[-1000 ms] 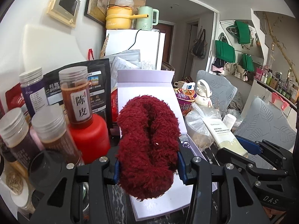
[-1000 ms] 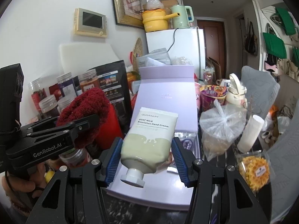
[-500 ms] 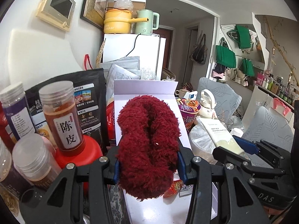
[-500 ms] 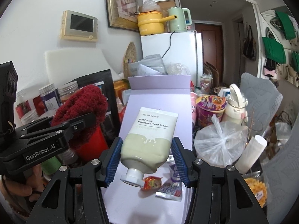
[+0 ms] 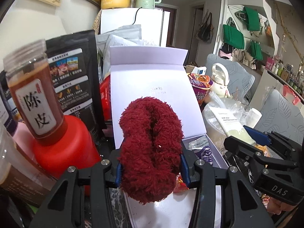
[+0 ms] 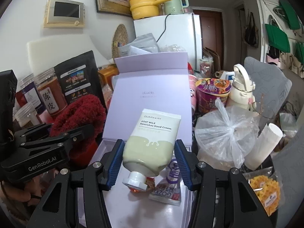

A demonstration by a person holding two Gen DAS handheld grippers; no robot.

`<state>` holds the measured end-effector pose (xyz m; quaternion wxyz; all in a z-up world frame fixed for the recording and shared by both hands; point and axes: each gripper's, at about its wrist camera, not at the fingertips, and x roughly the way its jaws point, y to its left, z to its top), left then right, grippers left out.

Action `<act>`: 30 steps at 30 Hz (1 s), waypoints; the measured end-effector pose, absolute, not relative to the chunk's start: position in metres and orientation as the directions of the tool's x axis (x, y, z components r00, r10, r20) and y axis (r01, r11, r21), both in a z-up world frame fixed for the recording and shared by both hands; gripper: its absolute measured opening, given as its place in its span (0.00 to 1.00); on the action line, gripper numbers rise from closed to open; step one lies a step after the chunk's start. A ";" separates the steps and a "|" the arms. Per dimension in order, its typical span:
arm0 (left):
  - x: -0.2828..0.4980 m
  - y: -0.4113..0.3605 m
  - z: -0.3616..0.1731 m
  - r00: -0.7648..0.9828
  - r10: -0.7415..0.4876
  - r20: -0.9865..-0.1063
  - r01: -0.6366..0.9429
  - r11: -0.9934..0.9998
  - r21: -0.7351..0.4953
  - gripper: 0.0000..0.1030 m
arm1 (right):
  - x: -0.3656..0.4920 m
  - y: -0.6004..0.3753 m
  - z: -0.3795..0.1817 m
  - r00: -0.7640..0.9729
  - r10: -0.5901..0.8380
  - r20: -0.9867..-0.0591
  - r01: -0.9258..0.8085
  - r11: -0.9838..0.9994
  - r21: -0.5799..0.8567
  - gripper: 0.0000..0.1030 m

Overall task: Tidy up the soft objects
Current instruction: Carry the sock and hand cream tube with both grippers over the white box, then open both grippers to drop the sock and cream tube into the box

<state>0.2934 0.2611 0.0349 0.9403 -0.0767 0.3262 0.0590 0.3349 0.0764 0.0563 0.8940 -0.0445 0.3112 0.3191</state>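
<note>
Left wrist view: fingers (image 5: 151,168) clamped on red fluffy bundle (image 5: 151,148), right fingers (image 6: 150,163) squeezing hand cream tube (image 6: 152,142), both now closer over lavender box (image 6: 148,98), nearing drop-off.

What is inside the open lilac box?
Inside the lilac box lie a purple-and-white sachet and a small red packet. The hand cream tube covers the rest.

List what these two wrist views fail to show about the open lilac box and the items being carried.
- Box interior: left wrist view, mostly covered by the red fluffy item; right wrist view, by the hand cream tube.
- Red item's identity: bunched between the left gripper pads.
- Sachets in the box: print too small, partly behind the tube.
- Table surface: buried by clutter.
</note>
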 end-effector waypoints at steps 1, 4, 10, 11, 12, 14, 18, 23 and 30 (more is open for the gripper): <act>0.295 0.261 0.033 0.777 0.062 -0.627 -0.163 0.981 -0.105 0.45 | 0.336 0.076 0.056 0.603 0.540 -0.587 -0.595 0.795 0.120 0.52; 0.298 0.258 0.030 0.771 0.054 -0.634 -0.147 0.985 -0.095 0.45 | 0.336 0.076 0.055 0.599 0.539 -0.593 -0.598 0.793 0.117 0.52; 0.304 0.260 0.027 0.747 0.044 -0.664 -0.155 0.982 -0.109 0.46 | 0.337 0.082 0.050 0.577 0.531 -0.620 -0.599 0.791 0.120 0.53; 0.306 0.261 0.026 0.736 0.047 -0.675 -0.159 0.981 -0.106 0.49 | 0.337 0.083 0.049 0.569 0.532 -0.627 -0.603 0.788 0.121 0.59; 0.308 0.262 0.024 0.727 0.051 -0.685 -0.167 0.981 -0.103 0.53 | 0.337 0.084 0.049 0.568 0.529 -0.630 -0.603 0.789 0.118 0.67; 0.312 0.264 0.021 0.702 0.078 -0.708 -0.196 0.977 -0.087 0.68 | 0.337 0.083 0.049 0.584 0.514 -0.628 -0.589 0.801 0.108 0.78; 0.309 0.263 0.021 0.708 0.111 -0.697 -0.213 0.975 -0.061 0.86 | 0.338 0.079 0.052 0.586 0.515 -0.626 -0.580 0.806 0.119 0.78; 0.307 0.260 0.025 0.713 0.115 -0.692 -0.204 0.978 -0.047 0.86 | 0.340 0.075 0.053 0.589 0.505 -0.632 -0.568 0.814 0.121 0.78; 0.305 0.260 0.029 0.715 0.125 -0.688 -0.204 0.978 -0.034 0.86 | 0.338 0.076 0.055 0.590 0.505 -0.630 -0.571 0.813 0.115 0.78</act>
